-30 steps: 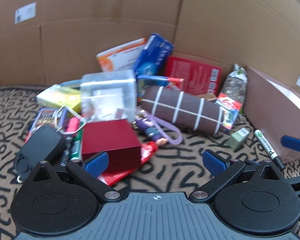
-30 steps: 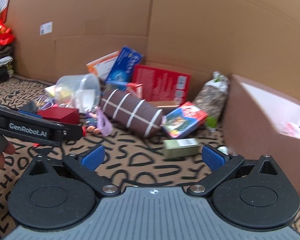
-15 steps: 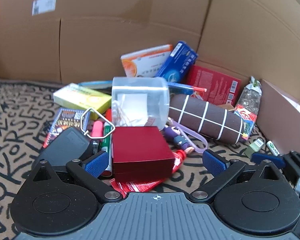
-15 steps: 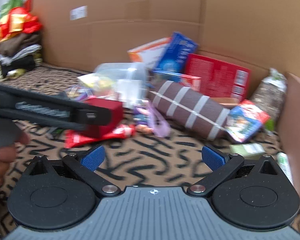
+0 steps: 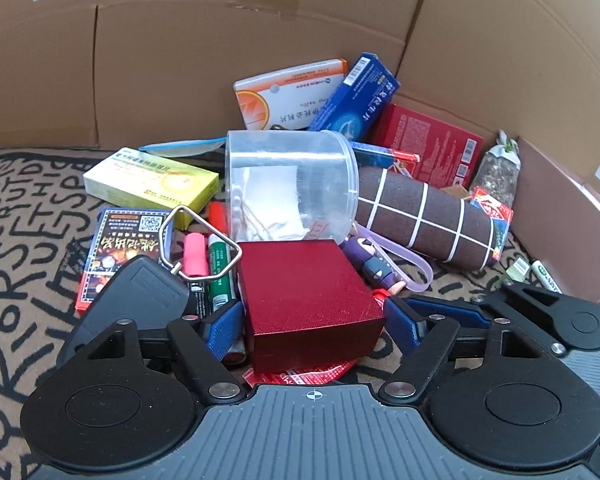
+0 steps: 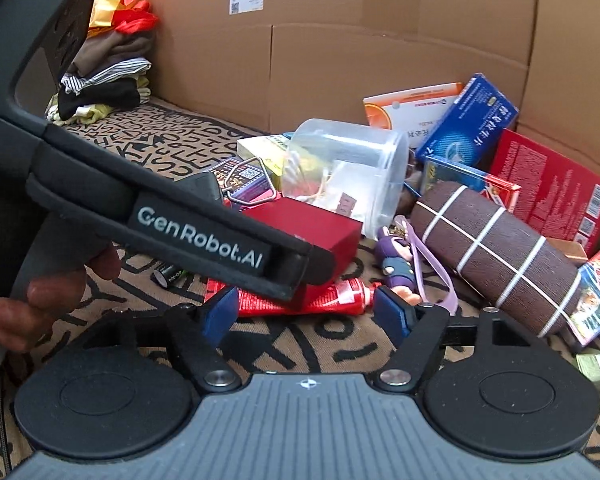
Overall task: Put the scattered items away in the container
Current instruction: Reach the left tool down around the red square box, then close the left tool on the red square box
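In the left wrist view a dark red box (image 5: 308,300) lies on top of the pile, between the blue pads of my left gripper (image 5: 314,322). Its jaws are closing around the box, with a thin gap showing at each pad. My right gripper (image 6: 306,314) sits just right of it, jaws also closing. A red tube (image 6: 332,298) that pokes out from under the box lies just ahead of and between its pads, untouched. The left tool's black body (image 6: 196,236) crosses the right wrist view. The brown cardboard container (image 5: 560,216) stands at the far right.
Behind the box lie a clear plastic tub (image 5: 288,184), a brown white-striped roll (image 5: 420,220), a purple figure (image 5: 374,268), markers (image 5: 218,264), a black fob with a metal ring (image 5: 140,292) and several cartons. Cardboard walls enclose the patterned mat. Folded clothes (image 6: 104,80) sit far left.
Both grippers came forward to the red box, the right one swinging left beside the left. Both pairs of jaws have narrowed, and the box now sits between the left pads.
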`<move>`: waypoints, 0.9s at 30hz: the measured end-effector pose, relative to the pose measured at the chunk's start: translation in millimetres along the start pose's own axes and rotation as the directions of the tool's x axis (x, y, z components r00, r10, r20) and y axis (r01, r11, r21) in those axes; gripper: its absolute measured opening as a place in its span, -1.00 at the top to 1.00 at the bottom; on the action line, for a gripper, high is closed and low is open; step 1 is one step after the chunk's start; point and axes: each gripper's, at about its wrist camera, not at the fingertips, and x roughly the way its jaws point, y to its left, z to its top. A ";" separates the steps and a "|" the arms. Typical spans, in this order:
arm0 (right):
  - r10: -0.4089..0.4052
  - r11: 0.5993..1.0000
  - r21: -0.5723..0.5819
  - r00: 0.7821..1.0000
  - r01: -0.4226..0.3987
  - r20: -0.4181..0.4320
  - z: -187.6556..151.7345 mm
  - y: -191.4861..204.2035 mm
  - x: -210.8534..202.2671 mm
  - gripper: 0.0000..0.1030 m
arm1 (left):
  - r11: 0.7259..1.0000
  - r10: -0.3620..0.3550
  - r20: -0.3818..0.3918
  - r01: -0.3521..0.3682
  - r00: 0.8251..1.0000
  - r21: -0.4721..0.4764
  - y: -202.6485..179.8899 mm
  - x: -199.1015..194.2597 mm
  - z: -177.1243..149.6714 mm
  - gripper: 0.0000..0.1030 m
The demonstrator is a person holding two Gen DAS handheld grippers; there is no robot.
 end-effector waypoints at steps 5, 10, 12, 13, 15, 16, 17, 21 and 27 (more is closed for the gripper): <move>0.008 0.999 -0.034 1.000 -0.007 0.023 3.8 4.1 6.6 -0.48 | 0.999 -0.027 -0.005 0.027 1.000 0.018 2.9 2.3 0.9 -0.67; 0.040 0.998 -0.045 0.999 -0.039 0.026 6.1 5.2 7.8 -0.16 | 0.999 -0.013 -0.003 0.013 1.000 0.041 1.5 2.2 -0.1 -0.51; 0.035 0.999 -0.034 0.999 -0.035 0.024 5.7 5.0 3.8 -0.04 | 0.999 -0.009 -0.003 0.009 1.000 0.045 0.2 0.6 -0.5 -0.48; 0.033 0.999 -0.028 0.999 -0.032 0.023 5.5 4.9 1.7 -0.01 | 0.999 -0.009 -0.003 0.009 1.000 0.052 -1.8 -1.0 -1.0 -0.47; 0.029 0.999 -0.016 0.999 -0.029 0.022 5.0 4.1 -4.7 0.07 | 0.998 -0.012 0.000 0.012 1.000 0.060 -6.9 -5.0 -2.2 -0.46; 0.026 1.000 -0.010 0.999 -0.026 0.022 4.6 3.5 -9.0 0.07 | 0.998 -0.016 0.001 0.016 1.000 0.061 -10.6 -7.4 -2.5 -0.46; 0.019 1.000 -0.012 1.000 -0.019 0.023 3.8 3.4 -13.7 0.07 | 0.998 -0.021 0.003 0.020 1.000 0.066 -14.8 -9.6 -2.8 -0.46; -0.026 1.000 -0.016 0.999 0.026 0.022 -3.0 1.1 -38.6 0.07 | 0.994 -0.068 0.000 0.068 0.998 0.087 -35.1 -17.3 -5.7 -0.46; -0.115 0.993 0.003 0.993 0.115 0.010 -29.0 -17.7 -84.7 0.09 | 0.973 -0.162 -0.029 0.164 0.986 0.160 -84.7 -16.7 -18.1 -0.46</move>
